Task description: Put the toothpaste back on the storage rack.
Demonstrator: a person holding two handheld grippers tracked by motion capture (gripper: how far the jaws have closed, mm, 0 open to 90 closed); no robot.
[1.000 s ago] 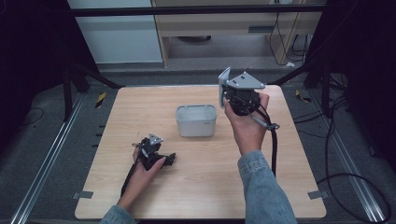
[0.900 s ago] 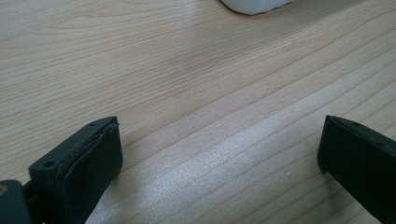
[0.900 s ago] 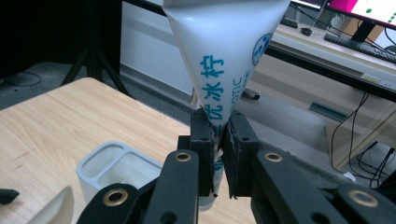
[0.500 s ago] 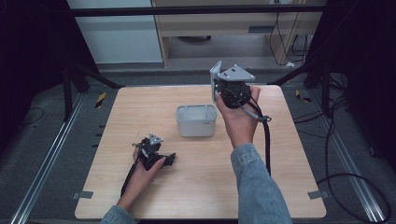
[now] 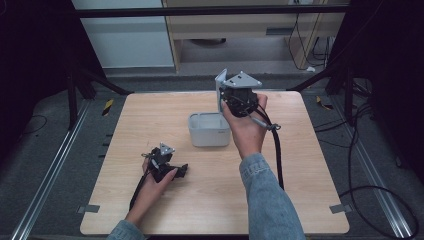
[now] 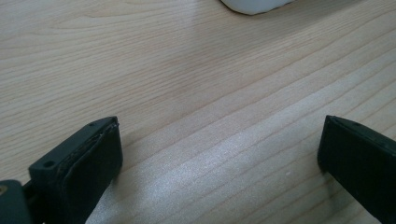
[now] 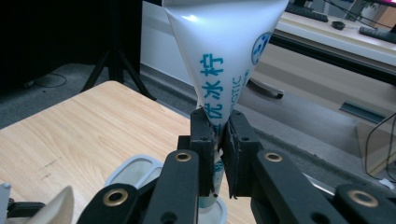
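The fingers [image 6: 93, 163] of the left gripper [image 5: 167, 167] are spread wide with nothing between them. They sit low on the wooden surface [image 5: 150, 115], near the person's side, and the person's left hand [image 5: 152, 182] rests there with it.

Farther out, the fingers [image 7: 203, 140] of the right gripper [image 7: 219, 135] are pinched tight on a white tube [image 7: 224, 51]. They hold it near its narrow end, and the wide flat end sticks up high. The person's right hand [image 5: 247, 127] holds this gripper up in the air, just above the grey tub [image 5: 209, 131] in the middle of the surface. In the right gripper view the tub's rim [image 7: 135, 168] shows below the fingers.

What could go wrong? The tube is soft and smooth, and the grip is only on a thin part. If the hand tips or shakes, the tube might slide out and fall beside the tub. A hard squeeze might also push stuff out of the tube, if its cap is off. I cannot see the cap well.

The tube has blue Chinese writing running down it, something like 优冰柠. Next to that are letters ending in "OTIC". There is a small round blue mark too, too small to read.
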